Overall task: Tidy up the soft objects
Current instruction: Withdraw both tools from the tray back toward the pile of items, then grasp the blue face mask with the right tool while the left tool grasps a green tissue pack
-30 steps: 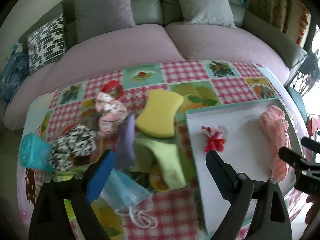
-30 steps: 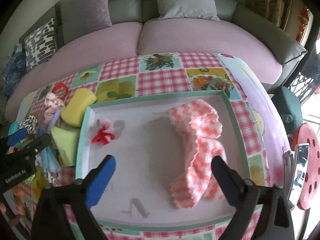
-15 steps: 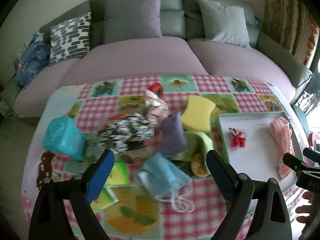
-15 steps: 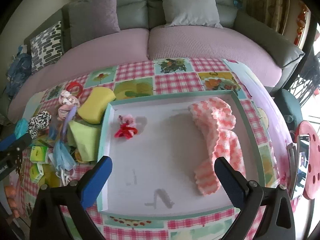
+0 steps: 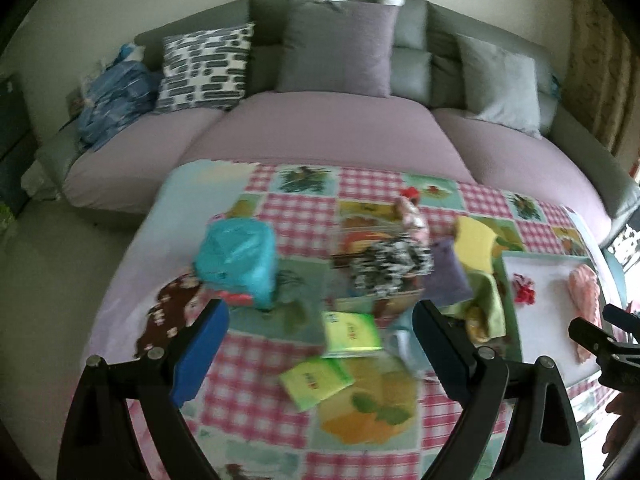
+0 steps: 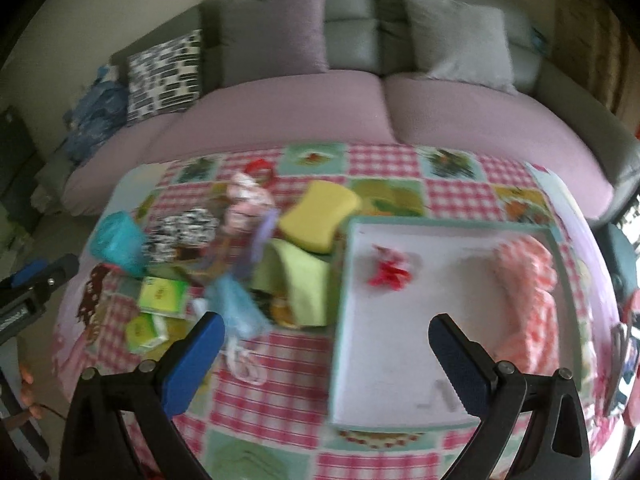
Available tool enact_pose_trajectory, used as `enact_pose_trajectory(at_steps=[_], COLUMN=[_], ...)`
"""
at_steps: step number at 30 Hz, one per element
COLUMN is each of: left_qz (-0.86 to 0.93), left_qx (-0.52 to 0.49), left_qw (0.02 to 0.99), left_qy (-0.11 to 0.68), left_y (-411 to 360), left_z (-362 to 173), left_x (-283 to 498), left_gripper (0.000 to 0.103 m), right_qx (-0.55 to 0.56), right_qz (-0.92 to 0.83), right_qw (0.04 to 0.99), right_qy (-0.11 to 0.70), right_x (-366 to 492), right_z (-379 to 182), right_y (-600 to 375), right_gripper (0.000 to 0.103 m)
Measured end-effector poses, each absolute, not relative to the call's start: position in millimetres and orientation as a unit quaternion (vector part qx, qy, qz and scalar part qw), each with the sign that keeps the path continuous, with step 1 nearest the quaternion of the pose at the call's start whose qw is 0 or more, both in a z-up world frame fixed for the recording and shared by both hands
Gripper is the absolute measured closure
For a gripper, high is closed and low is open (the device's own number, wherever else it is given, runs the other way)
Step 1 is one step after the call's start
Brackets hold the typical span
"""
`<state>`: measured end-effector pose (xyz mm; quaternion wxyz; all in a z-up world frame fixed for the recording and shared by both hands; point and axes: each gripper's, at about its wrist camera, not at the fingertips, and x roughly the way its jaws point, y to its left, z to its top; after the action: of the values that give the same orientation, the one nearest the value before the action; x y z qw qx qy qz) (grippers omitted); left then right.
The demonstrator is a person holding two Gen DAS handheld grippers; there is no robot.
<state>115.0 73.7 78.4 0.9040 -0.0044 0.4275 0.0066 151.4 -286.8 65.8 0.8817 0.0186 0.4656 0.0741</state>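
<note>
Both my grippers, left (image 5: 320,344) and right (image 6: 326,354), gape wide, empty. In the tray (image 6: 440,225): one pink knit (image 6: 528,280), one red scrunchie (image 6: 390,272). Left of it, two green packets (image 6: 162,294).

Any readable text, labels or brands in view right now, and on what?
Nothing reads clearly in either view.
Green packets: print on the faces, too blurred to read.
Tray: grey marks on the floor near its front edge, not legible as text.
Left claw: white lettering on its body at the frame's edge, blurred and cut off.
</note>
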Motion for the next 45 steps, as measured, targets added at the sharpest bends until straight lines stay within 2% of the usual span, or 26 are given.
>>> enact_pose_trajectory(at_steps=[13, 28, 45], left_qz=[0.032, -0.013, -0.067], left_qx=[-0.027, -0.009, 0.015], left_qw=[0.89, 0.85, 0.836], left_qy=[0.454, 0.526, 0.545], left_y=[120.6, 106.0, 84.5], left_z=[47.2, -41.5, -84.4], left_x=[111.2, 115.9, 138.5], left_gripper=[0.01, 0.01, 0.01], right_qx=[-0.013, -0.028, -0.046], right_qz=[0.133, 0.133, 0.127], right_qw=[0.859, 0.825, 0.825], right_qy=[0.495, 0.548, 0.549], right_x=[166.6, 190.8, 223.4], right_z=[35.0, -36.7, -69.0], right_y=[-207.7, -192.7, -182.7], right_gripper=[0.0, 0.0, 0.006])
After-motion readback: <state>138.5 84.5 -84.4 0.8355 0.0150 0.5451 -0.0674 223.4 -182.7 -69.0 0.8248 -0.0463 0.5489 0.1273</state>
